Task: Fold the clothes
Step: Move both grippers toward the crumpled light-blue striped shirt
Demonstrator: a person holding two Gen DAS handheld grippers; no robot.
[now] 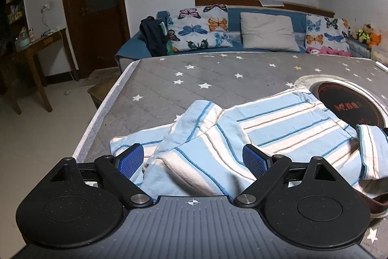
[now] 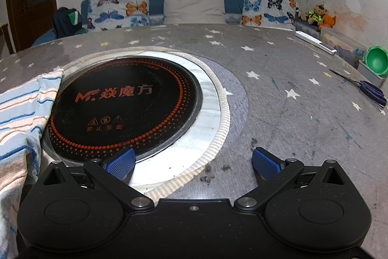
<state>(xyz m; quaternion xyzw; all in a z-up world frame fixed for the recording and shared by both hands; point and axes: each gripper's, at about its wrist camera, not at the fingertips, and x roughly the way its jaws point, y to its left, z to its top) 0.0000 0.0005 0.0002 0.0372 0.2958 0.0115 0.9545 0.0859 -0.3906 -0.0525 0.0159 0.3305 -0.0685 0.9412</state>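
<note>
A light blue and white striped garment (image 1: pixel 242 135) lies rumpled on the grey star-patterned table (image 1: pixel 194 74), one sleeve folded over its middle. My left gripper (image 1: pixel 192 160) is open, low over the garment's near edge, with the cloth between its blue pads (image 1: pixel 131 159) but not clamped. In the right wrist view the garment (image 2: pixel 21 108) lies at the far left, its edge over the rim of a round black induction cooktop (image 2: pixel 121 103). My right gripper (image 2: pixel 192 163) is open and empty, over the cooktop's near right rim and apart from the garment.
The cooktop (image 1: pixel 349 106) is set into the table beside the garment. Scissors (image 2: pixel 368 87), a green bowl (image 2: pixel 375 61) and a white remote (image 2: pixel 315 41) lie at the table's right side. A sofa with butterfly cushions (image 1: pixel 201 28) stands behind. The table's left edge (image 1: pixel 101 111) drops to the floor.
</note>
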